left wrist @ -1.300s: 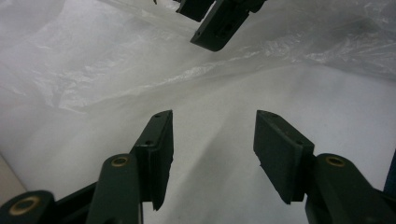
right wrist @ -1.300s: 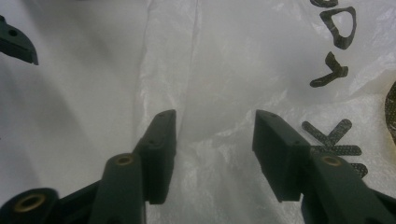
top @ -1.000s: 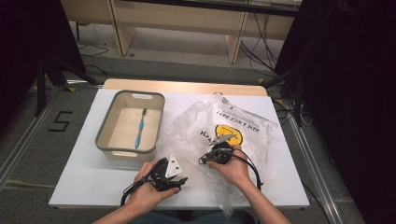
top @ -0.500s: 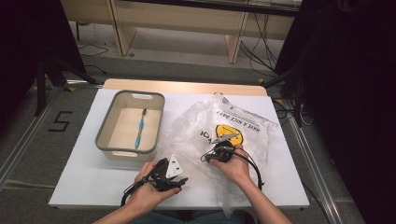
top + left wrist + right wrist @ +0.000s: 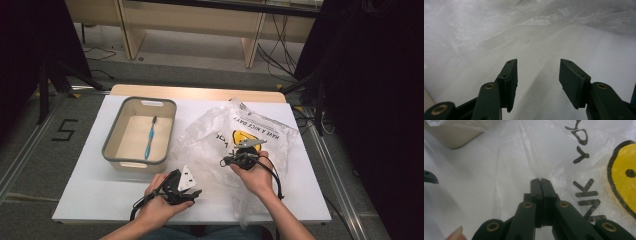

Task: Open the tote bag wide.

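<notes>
Because the plastic bag [image 5: 235, 145], lying crumpled just right of the tub [image 5: 140, 131], looks light, limp and slippery, the right gripper [image 5: 540, 180] has just closed its jaws on a fold, while the left gripper [image 5: 537, 75] waits open beside it.

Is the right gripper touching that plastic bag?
Touching. The right gripper view shows the right gripper with jaws just closed, pinching a fold of the plastic bag.

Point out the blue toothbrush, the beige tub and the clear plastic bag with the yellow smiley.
blue toothbrush [image 5: 150, 138]: high view, on the middle of its handle.
beige plastic tub with a grey rim [image 5: 113, 136]: high view, on its left rim.
clear plastic bag with a yellow smiley print [image 5: 210, 130]: high view, on crinkled film left of the print.
</notes>
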Available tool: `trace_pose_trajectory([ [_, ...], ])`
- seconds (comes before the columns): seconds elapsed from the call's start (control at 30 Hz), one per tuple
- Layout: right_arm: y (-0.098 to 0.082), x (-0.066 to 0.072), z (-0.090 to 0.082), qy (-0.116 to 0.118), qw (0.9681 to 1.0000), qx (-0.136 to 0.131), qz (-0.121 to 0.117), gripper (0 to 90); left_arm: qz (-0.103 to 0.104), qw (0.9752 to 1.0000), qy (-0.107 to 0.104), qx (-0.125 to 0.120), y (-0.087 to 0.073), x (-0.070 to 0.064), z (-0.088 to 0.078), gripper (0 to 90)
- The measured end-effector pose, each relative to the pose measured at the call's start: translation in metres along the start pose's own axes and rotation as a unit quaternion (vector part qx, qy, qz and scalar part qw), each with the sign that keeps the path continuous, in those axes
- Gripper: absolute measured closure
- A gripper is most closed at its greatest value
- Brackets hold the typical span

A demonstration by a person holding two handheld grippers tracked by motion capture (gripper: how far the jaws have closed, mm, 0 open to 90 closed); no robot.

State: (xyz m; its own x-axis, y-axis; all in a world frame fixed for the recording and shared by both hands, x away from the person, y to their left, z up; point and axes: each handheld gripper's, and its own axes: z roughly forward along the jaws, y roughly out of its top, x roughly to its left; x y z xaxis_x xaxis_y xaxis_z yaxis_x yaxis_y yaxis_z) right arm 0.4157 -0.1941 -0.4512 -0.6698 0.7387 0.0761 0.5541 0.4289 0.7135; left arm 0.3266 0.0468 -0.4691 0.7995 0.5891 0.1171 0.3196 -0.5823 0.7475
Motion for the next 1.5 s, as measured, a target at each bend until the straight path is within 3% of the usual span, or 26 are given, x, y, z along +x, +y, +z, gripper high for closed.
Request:
trace_pose_trajectory([
  [0.33, 0.01, 0.001, -0.023, -0.025, 0.9979, -0.059, -0.006, 90.0, 0.015, 0.9995, 0.008, -0.027, 0.012, -0.002, 0.001, 62.2],
  [0.6, 0.018, 0.003, -0.04, -0.04, 0.994, -0.102, -0.01, 90.0, 0.026, 0.9988, 0.011, -0.04, 0.022, -0.003, 0.007, 71.5],
  [1.17, 0.027, 0.003, -0.058, -0.062, 0.9865, -0.151, -0.013, 90.0, 0.017, 0.9982, 0.02, -0.054, 0.033, 0.002, 0.012, 71.7],
  [1.5, 0.029, 0.002, -0.061, -0.066, 0.9842, -0.164, -0.013, 90.0, 0.016, 0.9982, 0.019, -0.055, 0.038, 0.002, 0.018, 73.3],
])
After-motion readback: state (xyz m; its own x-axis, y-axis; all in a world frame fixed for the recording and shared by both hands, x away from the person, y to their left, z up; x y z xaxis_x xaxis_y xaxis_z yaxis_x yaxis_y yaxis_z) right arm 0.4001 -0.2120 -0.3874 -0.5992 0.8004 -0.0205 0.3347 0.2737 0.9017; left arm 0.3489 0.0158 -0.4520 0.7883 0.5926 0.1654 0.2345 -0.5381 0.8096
